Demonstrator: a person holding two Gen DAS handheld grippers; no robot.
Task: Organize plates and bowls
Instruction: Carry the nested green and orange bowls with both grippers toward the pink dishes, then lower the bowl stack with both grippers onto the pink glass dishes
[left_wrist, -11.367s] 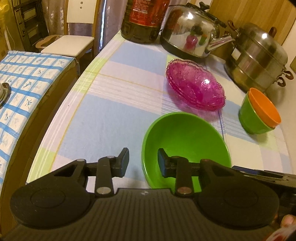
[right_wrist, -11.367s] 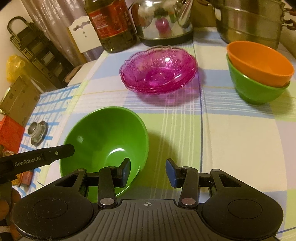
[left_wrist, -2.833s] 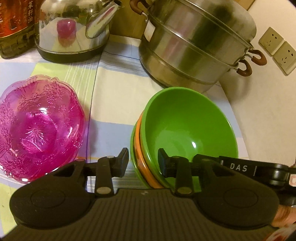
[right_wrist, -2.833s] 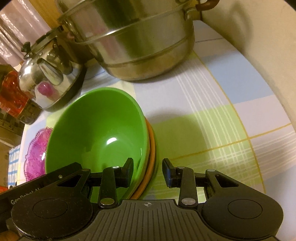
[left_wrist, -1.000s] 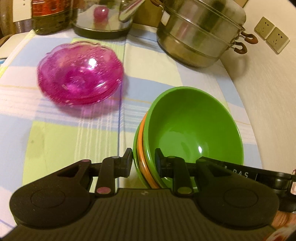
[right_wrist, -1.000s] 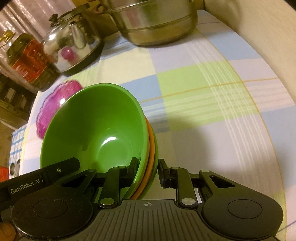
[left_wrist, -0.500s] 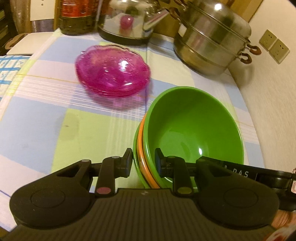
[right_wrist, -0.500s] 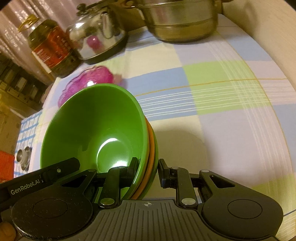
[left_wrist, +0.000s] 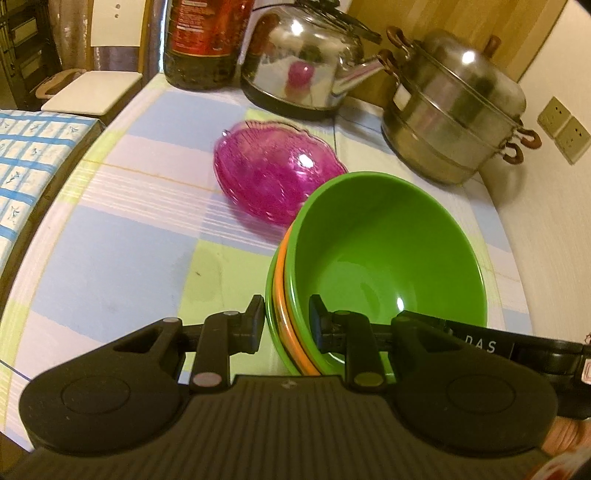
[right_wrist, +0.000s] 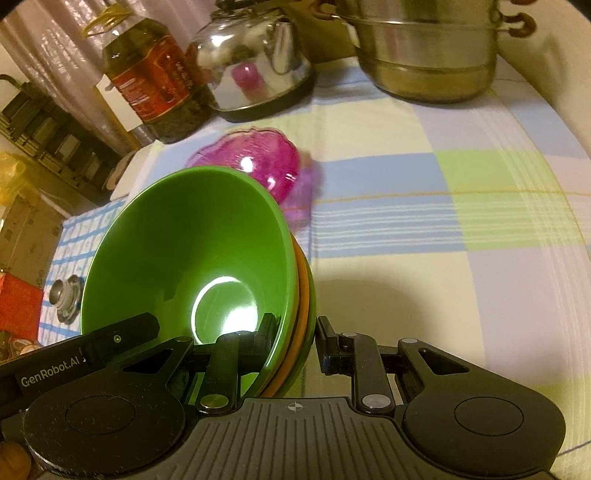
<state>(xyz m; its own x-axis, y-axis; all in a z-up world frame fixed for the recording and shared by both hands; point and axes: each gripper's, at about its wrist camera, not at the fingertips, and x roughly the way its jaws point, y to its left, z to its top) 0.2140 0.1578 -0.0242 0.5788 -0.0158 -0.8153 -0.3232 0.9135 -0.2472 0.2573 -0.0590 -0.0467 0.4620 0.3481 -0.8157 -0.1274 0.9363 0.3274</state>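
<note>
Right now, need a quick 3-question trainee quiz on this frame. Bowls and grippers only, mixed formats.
1. True or false: the left gripper and the right gripper each clamp the rim of the bowl stack, on opposite sides.
2. Multiple choice: counting rims from the inside out, the stack's colours run
A. orange, green, green
B. green, orange, green
C. green, green, orange
3. Short answer: which dish sits on the tablecloth just beyond the stack, between it and the kettle?

Key
1. True: each gripper has one finger inside the top bowl and one outside the stack.
2. B
3. The pink glass dish.
</note>
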